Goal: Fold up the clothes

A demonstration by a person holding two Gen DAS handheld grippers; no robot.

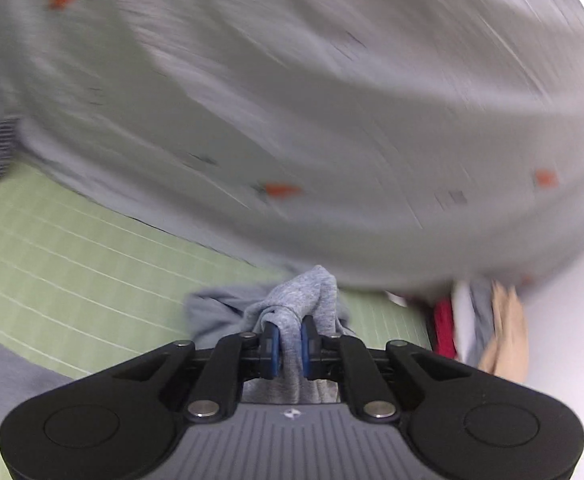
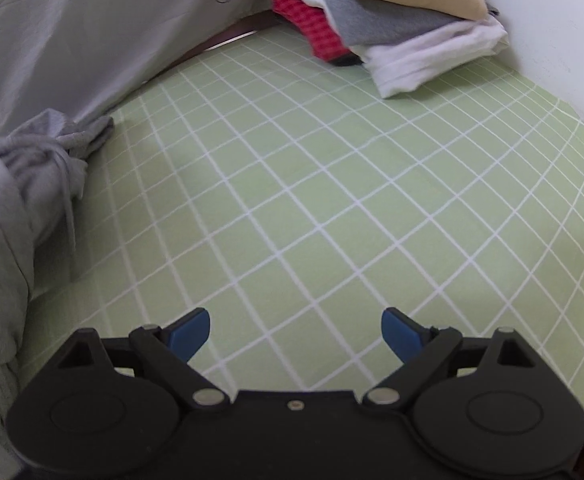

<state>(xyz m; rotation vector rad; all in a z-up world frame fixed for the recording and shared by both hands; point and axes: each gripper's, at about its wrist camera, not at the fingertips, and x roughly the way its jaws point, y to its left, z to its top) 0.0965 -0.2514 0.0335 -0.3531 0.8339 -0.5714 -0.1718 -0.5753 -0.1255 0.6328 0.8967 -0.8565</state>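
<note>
The left tool (image 1: 287, 344) is clamped nearly closed on a bunched fold of heather grey garment (image 1: 312, 300), the cloth pinched between its blue pads (image 1: 269, 346) and rising in a small peak just beyond them, with more of the same fabric trailing down under the tool body and out to the left over the green checked sheet (image 1: 71, 264). Beyond that grip, a large pale grey cover (image 1: 312, 100) printed with small orange carrots fills the far part of the left wrist view, heavily blurred. At the right edge of that view a stack of folded clothes (image 1: 488, 328) shows red, white, grey and beige layers, also blurred. The right tool (image 2: 296, 330) is spread wide, its blue fingertips (image 2: 189, 332) well apart and nothing between them, hovering over bare green sheet with white grid lines (image 2: 332, 200). From the right wrist view, the grey garment (image 2: 31, 168) lies crumpled at the left, well apart from the right tool, with a drawstring hanging from it; the carrot-print cover (image 2: 91, 40) lies behind it at the far left. The folded stack (image 2: 404, 20) sits at the far side, beige on top, then grey, white and a red striped piece, close to a white wall (image 2: 564, 40)
</note>
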